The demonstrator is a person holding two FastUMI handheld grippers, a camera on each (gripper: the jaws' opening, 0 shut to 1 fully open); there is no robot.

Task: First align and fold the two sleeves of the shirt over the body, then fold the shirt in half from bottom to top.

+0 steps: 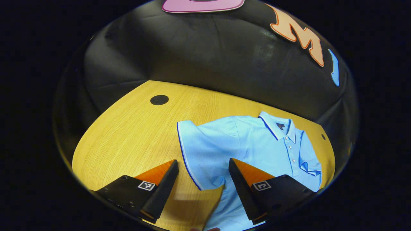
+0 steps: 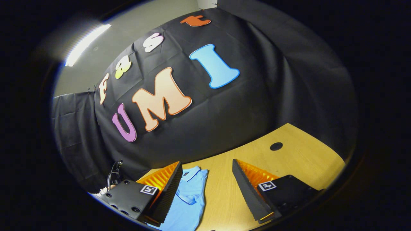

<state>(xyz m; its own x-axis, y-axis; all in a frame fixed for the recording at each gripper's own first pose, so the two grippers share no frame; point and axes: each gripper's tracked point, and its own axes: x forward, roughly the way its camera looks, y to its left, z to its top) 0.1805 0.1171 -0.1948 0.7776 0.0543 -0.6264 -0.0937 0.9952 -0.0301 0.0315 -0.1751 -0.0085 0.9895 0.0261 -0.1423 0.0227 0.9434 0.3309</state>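
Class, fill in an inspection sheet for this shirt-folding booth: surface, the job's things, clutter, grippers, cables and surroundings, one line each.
Surface: wooden table, with a round black cap set in it.
Job's things: light blue polo shirt lying flat, collar toward the wall; one sleeve already lies over the body, the other sleeve is spread out on the table.
Clutter: nothing seen.
Grippers: left gripper open, above the spread sleeve's edge; right gripper open, raised, holding nothing.
Cables: dark cables at the table's far edge, in the right gripper view.
Surroundings: black cloth wall; ceiling light.
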